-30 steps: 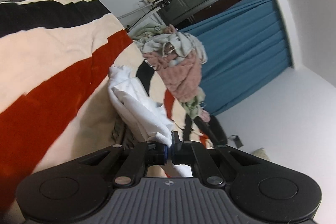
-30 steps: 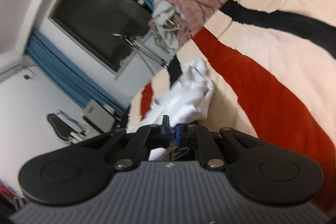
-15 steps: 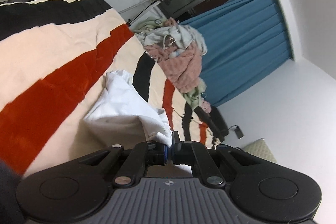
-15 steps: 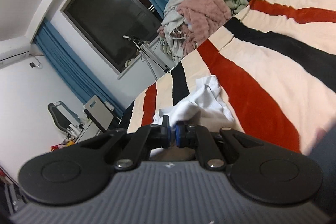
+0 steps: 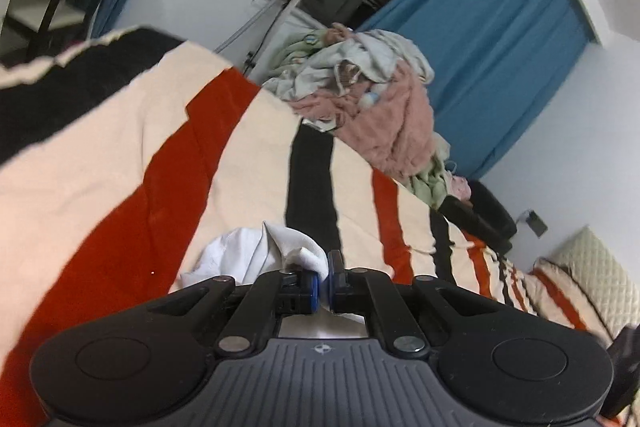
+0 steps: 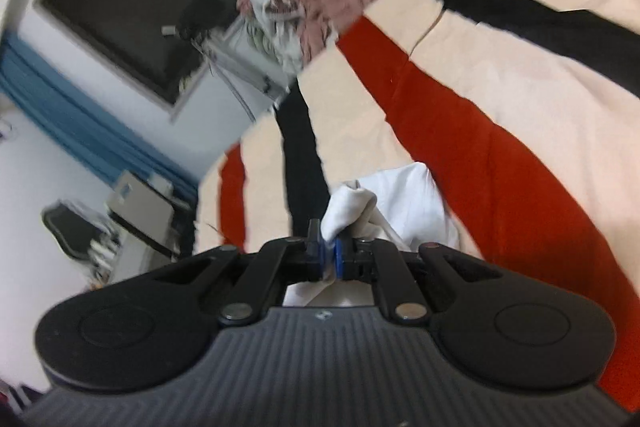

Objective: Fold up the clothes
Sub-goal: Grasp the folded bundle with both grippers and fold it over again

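White cotton, bunched and creased, is what both tools hold: the crumpled white cotton garment now lies low on the bed's cream, red and black striped blanket, just ahead of the black two-finger left gripper. A second ago the same cloth stood higher in both views, stretched up and away from the jaws; half a second ago it had begun to sag; now it is a small heap close to the fingertips. That points, as a judgement, to the cloth being lowered onto the bed to be spread out, with the fold proper not yet made.

Both pairs of jaws are drawn narrow, each pinching an edge of the garment, and the grip has held through all three moments. In the right wrist view the white garment rises as a peaked corner out of the right gripper.

Bunched as it is, the garment shows no clear collar or hem, so which way it points cannot be told; its bulk appears to run away from the jaws, roughly along the blanket's black stripe.

Beyond it, well apart, a heap of pink and grey unfolded laundry sits at the far edge of the bed, before blue curtains and a dark window.
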Motion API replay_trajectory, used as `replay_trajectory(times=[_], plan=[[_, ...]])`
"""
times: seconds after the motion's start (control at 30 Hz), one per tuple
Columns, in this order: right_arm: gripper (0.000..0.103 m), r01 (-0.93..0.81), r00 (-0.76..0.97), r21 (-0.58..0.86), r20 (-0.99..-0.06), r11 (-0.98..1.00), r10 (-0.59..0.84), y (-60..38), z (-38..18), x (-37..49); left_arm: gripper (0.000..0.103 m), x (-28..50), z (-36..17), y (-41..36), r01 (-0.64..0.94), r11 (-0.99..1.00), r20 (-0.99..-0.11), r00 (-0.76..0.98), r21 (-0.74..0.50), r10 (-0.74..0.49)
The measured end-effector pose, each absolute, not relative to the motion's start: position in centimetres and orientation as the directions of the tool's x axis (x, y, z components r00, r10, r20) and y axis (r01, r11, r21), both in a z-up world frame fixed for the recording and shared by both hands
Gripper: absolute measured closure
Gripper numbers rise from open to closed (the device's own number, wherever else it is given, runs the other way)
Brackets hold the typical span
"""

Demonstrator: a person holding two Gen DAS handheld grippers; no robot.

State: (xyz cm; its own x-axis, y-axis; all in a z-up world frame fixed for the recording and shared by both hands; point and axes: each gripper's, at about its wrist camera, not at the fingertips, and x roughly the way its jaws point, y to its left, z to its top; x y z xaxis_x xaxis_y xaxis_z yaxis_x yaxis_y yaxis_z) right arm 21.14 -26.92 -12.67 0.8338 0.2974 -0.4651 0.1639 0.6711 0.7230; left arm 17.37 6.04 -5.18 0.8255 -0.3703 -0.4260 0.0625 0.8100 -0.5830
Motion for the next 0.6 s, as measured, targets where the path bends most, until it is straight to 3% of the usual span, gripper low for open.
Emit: replay_trajectory(times=[0.23,0.4,0.43,0.47,0.5,0.53,0.57,0.6], plan=[[0.094,0.077,0.836,0.755,-0.405,0.651,0.371,-27.6,-15.8,24.9,0.098,21.3,-7.7,6.8,0.082,0.776,-0.376,0.840,-0.626,-0.392],[0.092,0.074,0.830,0.785,-0.390,0.615,0.398,-28.4,-16.7,26.9,0.097,23.8,-8.9,6.6,0.081,0.792,-0.410,0.822,-0.605,-0.396],[0.089,0.075,0.823,0.789,-0.394,0.610,0.408,-28.5,-16.9,27.1,0.094,24.1,-9.2,6.8,0.082,0.785,-0.419,0.809,-0.614,-0.412],[0.087,0.075,0.816,0.794,-0.397,0.603,0.421,-28.6,-17.2,27.2,0.082,24.4,-9.5,7.0,0.083,0.779,-0.429,0.795,-0.622,-0.428],[0.074,0.076,0.808,0.800,-0.399,0.596,0.434,-28.7,-17.4,27.3,0.073,24.7,-9.6,7.2,0.083,0.774,-0.446,0.777,-0.628,-0.444],[0.042,0.071,0.802,0.804,-0.398,0.590,0.445,-28.7,-17.4,27.2,0.050,24.9,-9.5,7.4,0.090,0.772,-0.456,0.762,-0.629,-0.460],[0.024,0.057,0.804,0.806,-0.387,0.589,0.452,-28.6,-17.2,26.8,0.029,24.8,-9.2,7.4,0.102,0.776,-0.455,0.759,-0.622,-0.465],[0.009,0.042,0.805,0.808,-0.376,0.587,0.459,-28.5,-16.9,26.4,0.021,24.5,-8.8,7.2,0.125,0.789,-0.449,0.763,-0.602,-0.464]])
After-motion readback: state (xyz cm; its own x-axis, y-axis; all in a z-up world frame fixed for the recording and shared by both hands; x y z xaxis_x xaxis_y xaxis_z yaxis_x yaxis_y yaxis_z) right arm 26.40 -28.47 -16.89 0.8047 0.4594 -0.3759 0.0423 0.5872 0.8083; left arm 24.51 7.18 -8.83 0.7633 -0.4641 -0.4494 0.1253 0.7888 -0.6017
